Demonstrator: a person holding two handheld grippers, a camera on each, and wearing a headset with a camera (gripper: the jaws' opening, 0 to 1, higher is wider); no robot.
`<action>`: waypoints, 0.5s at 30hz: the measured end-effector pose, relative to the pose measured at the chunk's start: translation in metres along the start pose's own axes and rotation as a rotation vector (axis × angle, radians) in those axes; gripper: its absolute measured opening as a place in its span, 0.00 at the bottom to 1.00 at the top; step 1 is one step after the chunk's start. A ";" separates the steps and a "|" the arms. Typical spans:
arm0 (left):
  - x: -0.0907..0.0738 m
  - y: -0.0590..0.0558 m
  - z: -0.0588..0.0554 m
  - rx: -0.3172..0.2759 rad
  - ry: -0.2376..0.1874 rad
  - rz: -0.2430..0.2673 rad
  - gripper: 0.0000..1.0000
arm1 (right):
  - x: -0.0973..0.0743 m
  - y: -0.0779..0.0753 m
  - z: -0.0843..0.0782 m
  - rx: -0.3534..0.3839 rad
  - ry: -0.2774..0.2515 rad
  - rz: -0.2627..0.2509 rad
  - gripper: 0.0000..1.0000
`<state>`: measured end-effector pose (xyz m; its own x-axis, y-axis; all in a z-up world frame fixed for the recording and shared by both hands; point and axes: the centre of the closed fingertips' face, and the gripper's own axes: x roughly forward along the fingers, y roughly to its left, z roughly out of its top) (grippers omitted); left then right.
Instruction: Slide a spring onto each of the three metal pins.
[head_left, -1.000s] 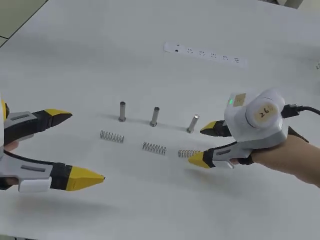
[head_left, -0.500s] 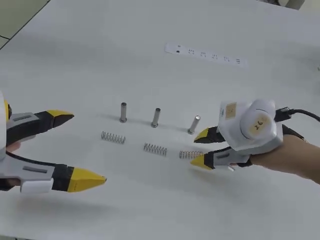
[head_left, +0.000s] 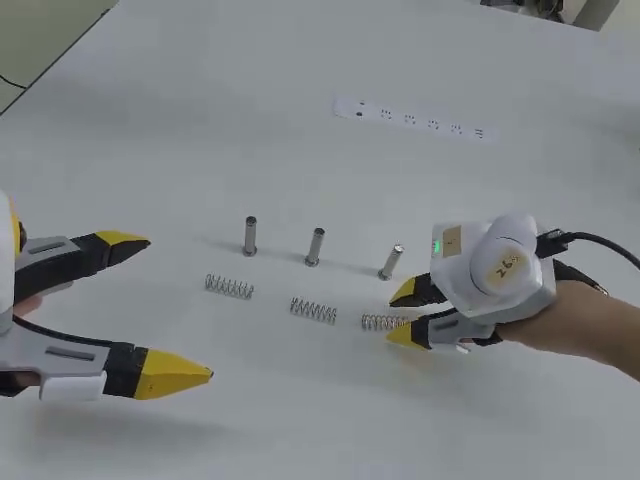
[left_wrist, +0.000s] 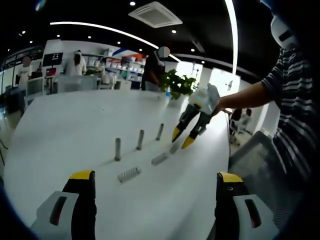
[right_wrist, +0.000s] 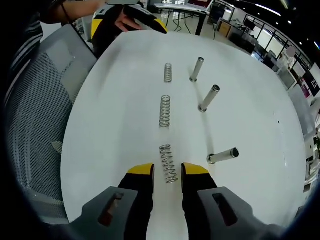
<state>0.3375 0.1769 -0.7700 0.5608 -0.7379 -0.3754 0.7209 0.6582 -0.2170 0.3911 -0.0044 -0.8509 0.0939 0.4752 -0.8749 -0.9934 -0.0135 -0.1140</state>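
Narrowed the jaws of the right gripper (head_left: 398, 314) from a wide spread a second ago to a slim gap. Lowered toward the bench (head_left: 300, 420) and eased forward along the rightmost spring (head_left: 378, 321). Now straddling that spring's near end with both yellow tips, one on each side, instead of touching it with the lower tip alone. Seemingly not pinching it in the right gripper view. Tipped the headset slightly, dropping the whole scene lower in the head view

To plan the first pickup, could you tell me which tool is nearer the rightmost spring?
Right. The right tool has its tips flanking that spring; the left tool is far off.
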 end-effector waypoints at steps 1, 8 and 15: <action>0.000 0.000 0.000 0.000 0.001 0.000 0.98 | 0.000 0.000 0.000 -0.002 0.000 0.000 0.19; 0.000 0.000 0.001 -0.001 -0.003 -0.001 0.98 | 0.003 0.001 -0.004 0.000 0.019 0.009 0.17; 0.002 -0.002 0.000 0.001 0.003 -0.007 0.98 | 0.003 -0.001 -0.006 0.008 0.022 0.008 0.14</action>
<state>0.3368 0.1742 -0.7702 0.5544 -0.7424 -0.3761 0.7255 0.6525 -0.2186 0.3924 -0.0077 -0.8564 0.0875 0.4553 -0.8860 -0.9946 -0.0100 -0.1033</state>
